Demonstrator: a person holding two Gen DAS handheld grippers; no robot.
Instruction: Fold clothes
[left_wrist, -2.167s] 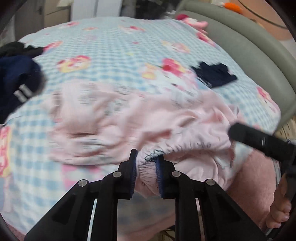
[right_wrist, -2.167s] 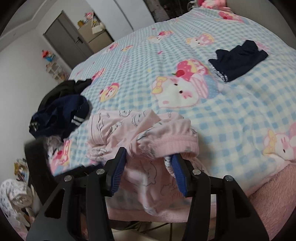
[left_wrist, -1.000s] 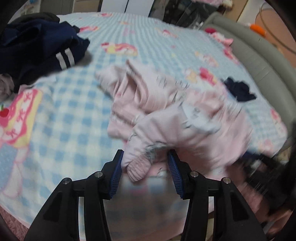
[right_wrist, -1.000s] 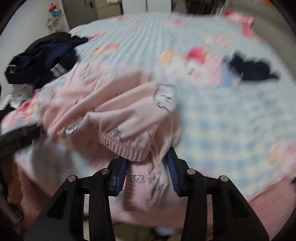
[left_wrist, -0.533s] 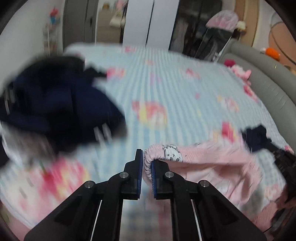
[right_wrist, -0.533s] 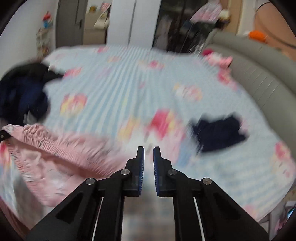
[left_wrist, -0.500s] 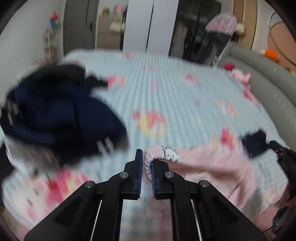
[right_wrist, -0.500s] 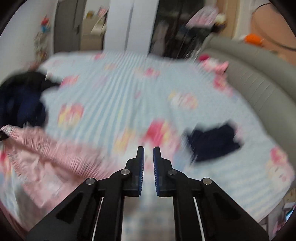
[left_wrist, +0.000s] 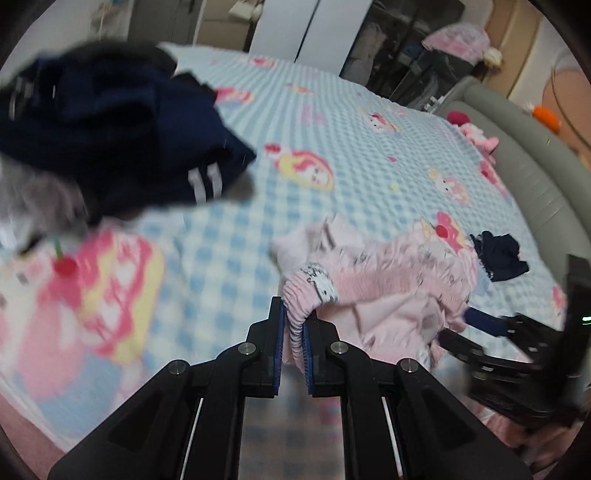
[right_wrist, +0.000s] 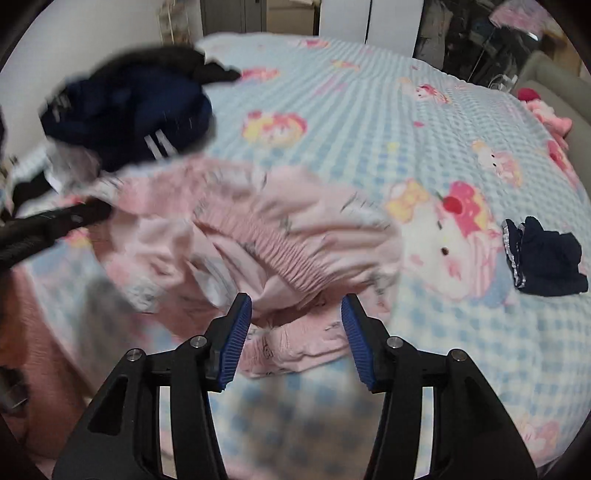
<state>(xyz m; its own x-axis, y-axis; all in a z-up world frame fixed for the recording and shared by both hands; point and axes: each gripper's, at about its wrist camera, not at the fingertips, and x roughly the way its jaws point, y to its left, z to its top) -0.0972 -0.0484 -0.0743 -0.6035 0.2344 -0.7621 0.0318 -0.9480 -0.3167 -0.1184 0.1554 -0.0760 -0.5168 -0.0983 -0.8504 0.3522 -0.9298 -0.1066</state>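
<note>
Presently noted: left gripper (left_wrist: 294, 334) clamped on the gathered elastic waistband of the pink pyjama trousers (right_wrist: 258, 229). Right gripper (right_wrist: 295, 332) spread wide, holding nothing, poised just above the same garment's bunched fabric (motion blur, contact not determinable). Trousers lying crumpled near the front edge of the bed (right_wrist: 369, 122), on the blue checked cartoon-print cover. Dark navy clothes pile (right_wrist: 133, 110) toward the bed's left edge, just beyond the trousers. Small navy garment (right_wrist: 543, 258) toward the right edge, well apart from the trousers.
</note>
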